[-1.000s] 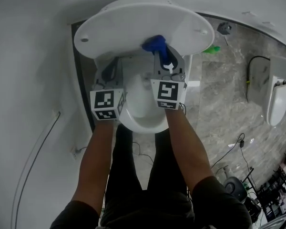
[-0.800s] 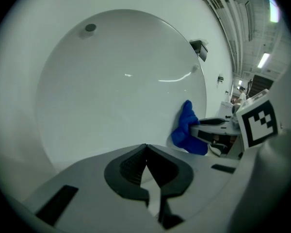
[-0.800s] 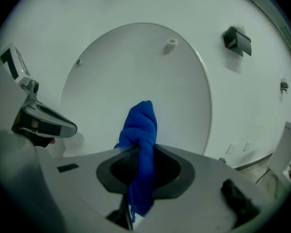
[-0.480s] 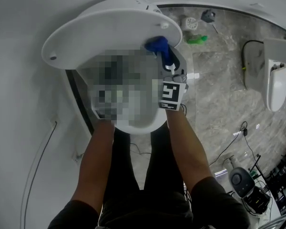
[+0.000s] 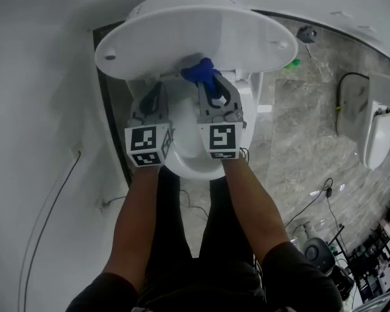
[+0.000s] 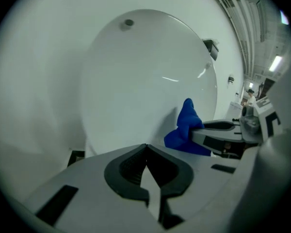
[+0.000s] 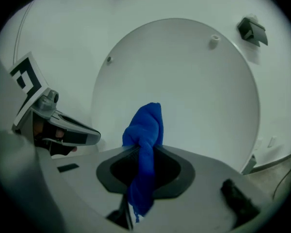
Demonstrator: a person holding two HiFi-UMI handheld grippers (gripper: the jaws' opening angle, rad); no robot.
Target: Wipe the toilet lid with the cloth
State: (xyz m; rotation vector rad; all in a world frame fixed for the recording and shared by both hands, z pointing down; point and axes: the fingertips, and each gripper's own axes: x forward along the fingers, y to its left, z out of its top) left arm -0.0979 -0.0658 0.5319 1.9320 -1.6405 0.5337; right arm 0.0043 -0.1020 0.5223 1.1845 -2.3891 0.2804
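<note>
The white toilet lid (image 5: 182,34) stands raised, its inner face toward me; it fills the left gripper view (image 6: 150,76) and the right gripper view (image 7: 184,81). My right gripper (image 5: 207,83) is shut on a bunched blue cloth (image 5: 198,71), whose tip reaches the lid's lower part. The cloth (image 7: 144,149) hangs pinched between the jaws, and shows again as the blue cloth (image 6: 186,130) at the right of the left gripper view. My left gripper (image 5: 157,88) hangs beside it, shut with nothing in it (image 6: 146,147), a little short of the lid.
The open toilet bowl (image 5: 192,149) lies under both grippers. A white wall (image 5: 39,96) is at the left with a cable (image 5: 52,200) down it. A grey stone floor (image 5: 299,142) at the right holds a second white fixture (image 5: 377,135), cords and gear.
Both grippers swung sideways and came back; the right gripper with the cloth now sits further left on the lid's lower middle. The lid has shifted in the head view as the head turned.
</note>
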